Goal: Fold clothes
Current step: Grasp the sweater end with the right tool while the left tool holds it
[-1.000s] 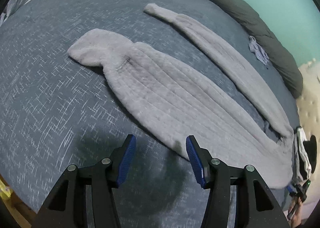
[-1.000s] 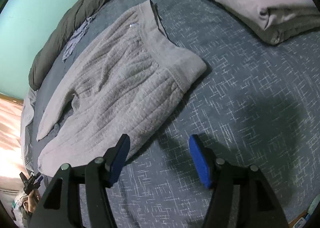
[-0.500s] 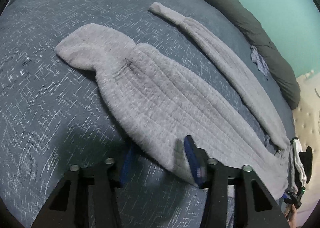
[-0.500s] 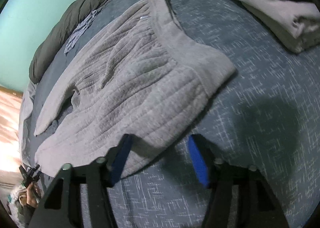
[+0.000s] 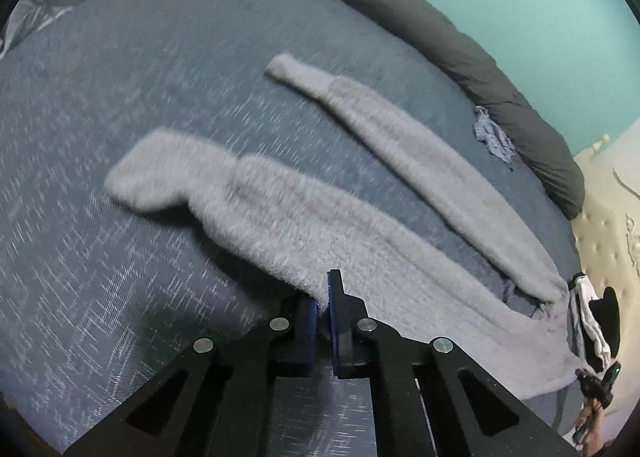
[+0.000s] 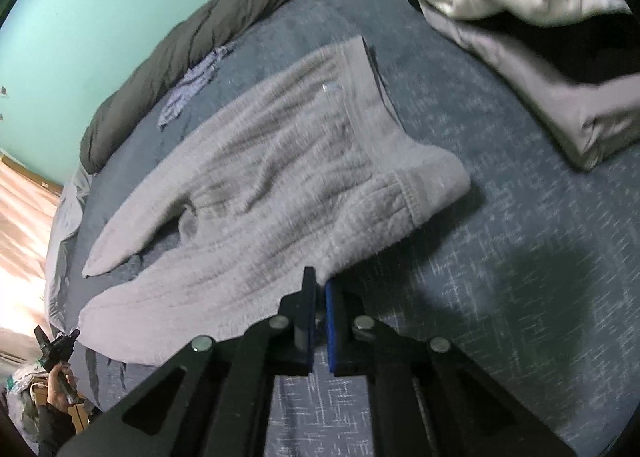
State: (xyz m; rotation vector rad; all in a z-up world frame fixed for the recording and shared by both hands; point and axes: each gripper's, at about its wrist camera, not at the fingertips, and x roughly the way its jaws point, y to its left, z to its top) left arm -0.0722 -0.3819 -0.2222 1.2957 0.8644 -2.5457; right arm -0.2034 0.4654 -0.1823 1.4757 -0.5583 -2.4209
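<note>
Grey ribbed fleece pants [image 5: 304, 225] lie flat on the blue-grey bed [image 5: 120, 105], their two legs spread apart; the far leg [image 5: 420, 165] runs toward the wall. My left gripper [image 5: 323, 293] is closing tight on the near edge of the near leg, its pads pressing the fabric. In the right wrist view the same pants [image 6: 260, 185] show their waistband [image 6: 424, 181] at the right. My right gripper [image 6: 320, 285] pinches the near hem just below that waistband, jaws closing hard on the cloth. Both pinched edges are raised slightly off the bed.
A dark rolled duvet [image 5: 440, 41] lines the teal wall, with a small blue-grey rag [image 5: 494, 137] beside it. Folded clothes [image 6: 560, 69] are stacked at the upper right of the right wrist view. A cream tufted headboard [image 5: 608, 225] stands past the waistband end. A hand [image 6: 58, 377] shows at the lower left.
Both grippers went from open above the bed to shut on the pants' near edge. Both have risen a little, lifting that edge.
</note>
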